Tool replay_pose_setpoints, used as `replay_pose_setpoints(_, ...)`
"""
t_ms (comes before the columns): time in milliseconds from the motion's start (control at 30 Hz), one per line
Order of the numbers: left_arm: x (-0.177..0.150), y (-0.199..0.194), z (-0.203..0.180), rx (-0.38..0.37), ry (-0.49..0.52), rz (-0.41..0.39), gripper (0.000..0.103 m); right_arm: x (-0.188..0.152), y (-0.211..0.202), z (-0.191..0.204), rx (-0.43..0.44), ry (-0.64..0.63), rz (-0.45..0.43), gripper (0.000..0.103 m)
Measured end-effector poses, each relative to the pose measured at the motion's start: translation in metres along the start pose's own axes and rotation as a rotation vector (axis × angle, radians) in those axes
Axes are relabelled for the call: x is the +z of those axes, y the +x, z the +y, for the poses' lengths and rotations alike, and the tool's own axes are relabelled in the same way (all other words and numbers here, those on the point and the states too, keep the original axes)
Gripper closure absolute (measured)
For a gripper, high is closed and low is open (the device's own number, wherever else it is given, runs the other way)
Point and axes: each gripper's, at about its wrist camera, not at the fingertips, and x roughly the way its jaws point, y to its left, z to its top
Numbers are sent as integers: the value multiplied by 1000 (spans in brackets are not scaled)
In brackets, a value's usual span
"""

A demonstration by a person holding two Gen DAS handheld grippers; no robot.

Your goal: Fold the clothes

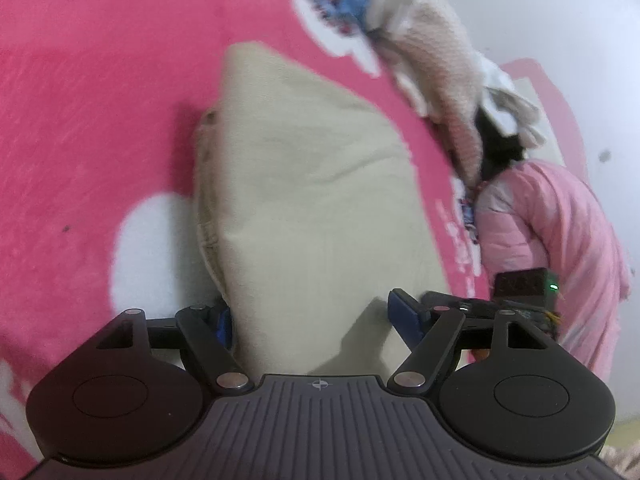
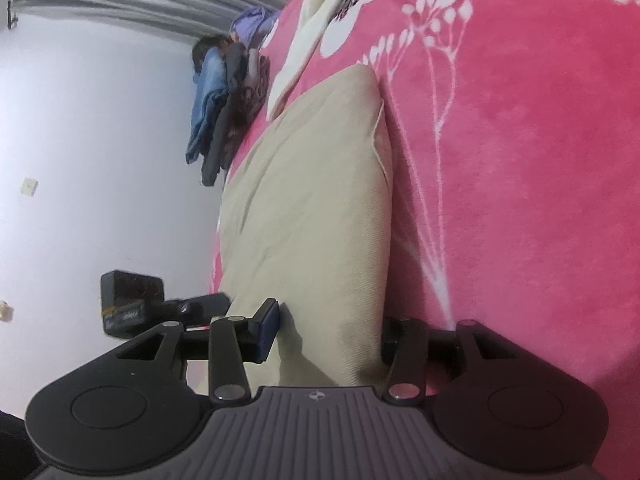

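Observation:
A folded beige garment (image 1: 304, 184) lies on a pink blanket with white flowers (image 1: 100, 100). Its near end sits between the fingers of my left gripper (image 1: 314, 320), which stands wide open: the left blue pad touches the cloth's edge and the right pad stands off it. In the right wrist view the same beige garment (image 2: 320, 208) runs away from my right gripper (image 2: 328, 332). That gripper is open around the near end, with a shadowed gap at the left blue pad (image 2: 270, 330). Cloth hides its right fingertip.
A heap of cream, blue and knitted clothes (image 1: 436, 76) and a pink padded jacket (image 1: 560, 240) lie at the blanket's right edge. Denim and dark clothes (image 2: 224, 100) and a cream garment (image 2: 308, 48) lie beyond the beige one. The other gripper's black camera box (image 1: 520, 284) (image 2: 132, 296) is close beside.

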Motion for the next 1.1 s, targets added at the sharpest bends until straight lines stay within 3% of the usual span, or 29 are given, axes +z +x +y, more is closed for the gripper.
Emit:
replay_pose_setpoints(100, -1, -8, -7, -110, 30, -36, 27, 2, -2, -7, 26, 22, -8, 56)
replay_pose_setpoints(233, -1, 25, 7, 4, 30, 58, 29, 5, 0, -12, 34, 43, -14, 63)
replay_pose_setpoints(300, -1, 27, 5, -10, 24, 47, 24, 4, -1, -12, 33, 48, -23, 64)
replay_pose_setpoints(433, 1, 25, -3, -13, 19, 42, 30, 2, -1, -13, 28, 68, -56, 64)
replay_pose_setpoints(533, 1, 29, -22, 119, 85, 65, 39, -5, -6, -7, -24, 67, -92, 68)
replay_pose_setpoints(700, -3, 38, -59, 320, 227, 88, 39, -18, -6, 15, -157, 28, -152, 71)
replay_pose_setpoints(933, -7, 45, -76, 377, 323, 96, 39, -28, -8, 17, -187, 11, -179, 71)
replay_pose_setpoints(1100, -11, 54, -85, 441, 367, 100, 38, -26, -5, 2, -130, 74, -169, 69)
